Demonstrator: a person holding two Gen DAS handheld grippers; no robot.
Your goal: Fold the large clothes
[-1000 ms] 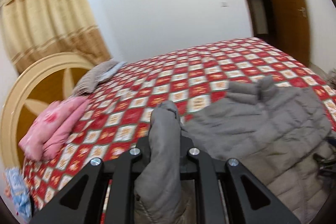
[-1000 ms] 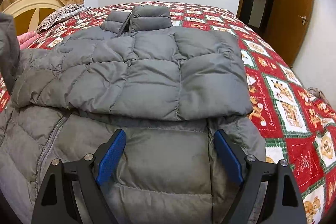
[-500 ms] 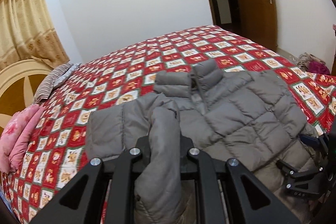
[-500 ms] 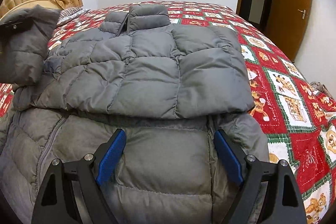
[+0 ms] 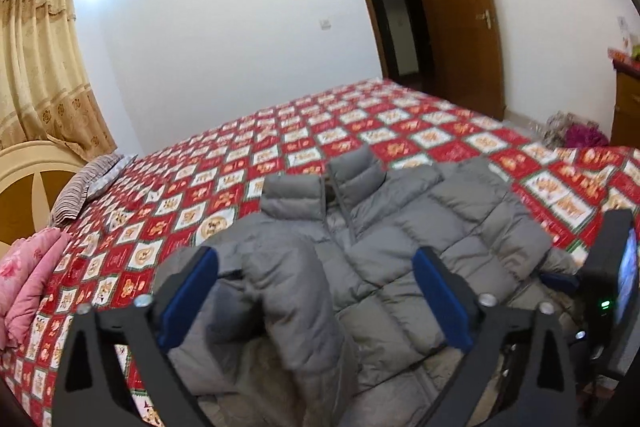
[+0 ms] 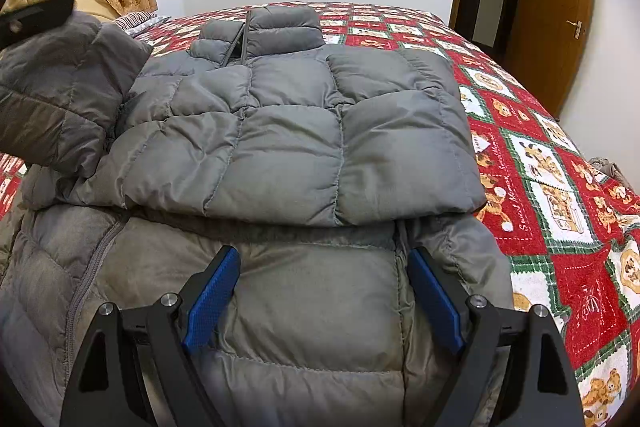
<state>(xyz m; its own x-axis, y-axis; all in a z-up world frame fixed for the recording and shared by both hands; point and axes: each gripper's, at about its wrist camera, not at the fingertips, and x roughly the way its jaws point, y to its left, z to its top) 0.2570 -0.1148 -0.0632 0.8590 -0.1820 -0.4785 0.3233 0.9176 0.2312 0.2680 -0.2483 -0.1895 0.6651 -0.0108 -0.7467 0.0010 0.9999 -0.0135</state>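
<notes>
1. Since a second ago the left tool [image 5: 316,291] has swung across from the bed's bare side to over the jacket [image 6: 288,147], and its jaws have just been opening — the sleeve [image 5: 296,311] it pinched now stands loose between the wide blue pads, gripped by nothing.
2. The right tool [image 6: 324,295] has kept its place, jaws spread wide over the jacket's near hem panel, holding nothing.
3. To finish this step well, I judge the left tool should back straight off so the sleeve drops flat across the chest — not bunched in a ridge — and then the puffy fill should be pressed down before the next fold.
4. The jacket lies on the bed [image 6: 560,187] at its near edge, front up, with the right-hand sleeve already folded across the body.
5. Its long axis runs from the near hem away to the collar [image 6: 280,23], which points toward the far wall.
</notes>
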